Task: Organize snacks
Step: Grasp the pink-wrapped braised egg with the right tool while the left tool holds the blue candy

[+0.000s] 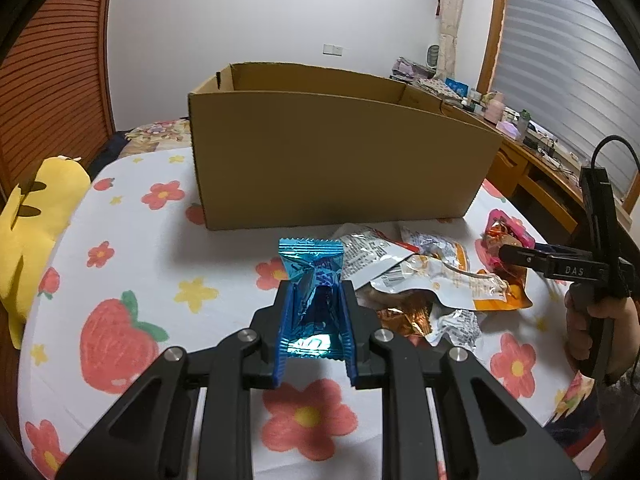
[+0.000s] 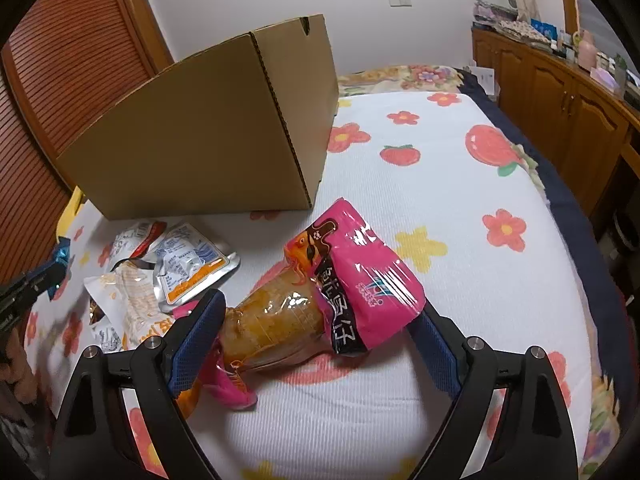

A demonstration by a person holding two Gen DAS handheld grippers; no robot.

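On the bed (image 1: 132,216), just in front of the cardboard box (image 1: 336,160), lies a loose heap of snack packets (image 1: 432,276). The left tongs (image 1: 314,294) are pinched narrow on a blue foil packet (image 1: 312,264), which stands up between the pads, clear of the flowered sheet and short of the box's near wall. The right tongs (image 2: 320,320) are spread wide around a pink packet (image 2: 360,280) to the right of the heap, near the box's front corner; its clear orange end lies against the left pad (image 2: 198,336), while the right pad is partly hidden behind the pink end, so contact there is not certain.

The step in hand looks like carrying the blue packet into the box. To do it well, lift high enough to clear the tall near wall, move over the opening, and only then let go. The foil is crinkly and light, so it may slip if the grip eases early. The right tongs should close across the packet's firmer middle, not on its loose film edge.
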